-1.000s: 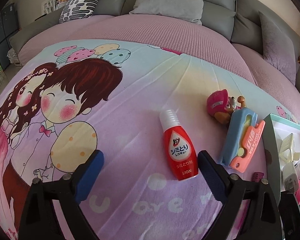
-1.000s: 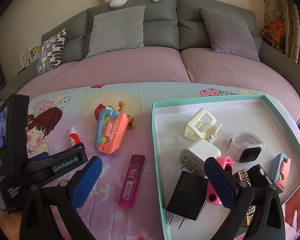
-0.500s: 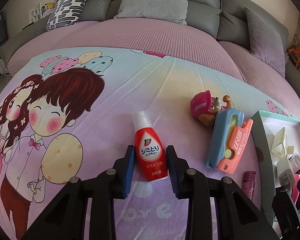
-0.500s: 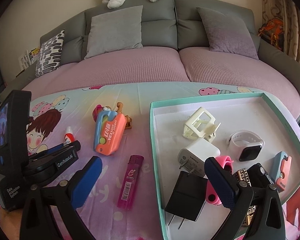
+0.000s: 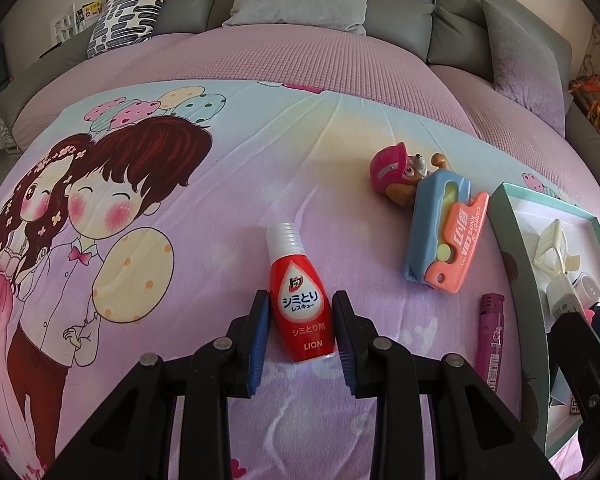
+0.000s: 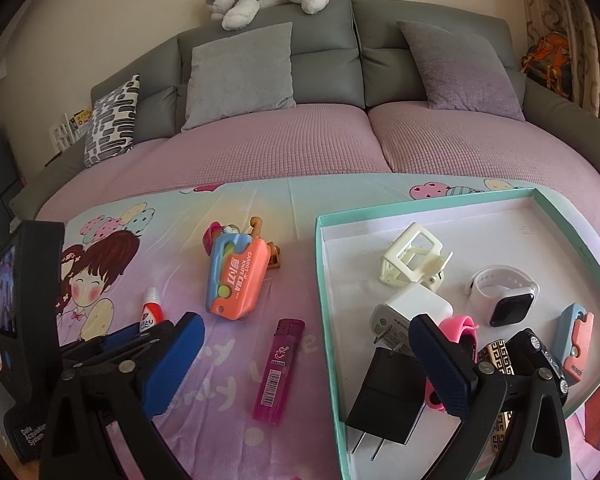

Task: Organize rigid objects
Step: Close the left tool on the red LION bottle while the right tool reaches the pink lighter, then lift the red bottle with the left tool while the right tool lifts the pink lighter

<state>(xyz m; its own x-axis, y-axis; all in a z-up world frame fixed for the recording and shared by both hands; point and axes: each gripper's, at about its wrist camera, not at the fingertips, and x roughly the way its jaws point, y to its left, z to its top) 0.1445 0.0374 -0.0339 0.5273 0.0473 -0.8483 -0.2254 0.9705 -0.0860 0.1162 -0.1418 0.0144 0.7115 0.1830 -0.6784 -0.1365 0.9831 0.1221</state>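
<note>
My left gripper (image 5: 301, 336) is shut on a small red bottle (image 5: 301, 304) with a white cap, gripped at its lower body over the cartoon bedsheet. The bottle also shows in the right wrist view (image 6: 150, 312). A blue-and-orange carrot knife toy (image 5: 446, 236) and a pink-capped puppy figure (image 5: 400, 174) lie to its right. A purple lighter (image 6: 278, 368) lies beside the teal-rimmed tray (image 6: 323, 280). My right gripper (image 6: 306, 364) is open and empty, hovering over the lighter and the tray's left edge.
The tray holds a white charger (image 6: 410, 308), a black charger (image 6: 388, 396), a cream clip (image 6: 412, 260), a white smartwatch (image 6: 504, 296), a pink band (image 6: 458, 328) and other small items. Grey sofa cushions (image 6: 240, 72) stand behind.
My left gripper closed from wide open onto the red bottle and the view now sits slightly higher. My right gripper stayed open and barely moved.
</note>
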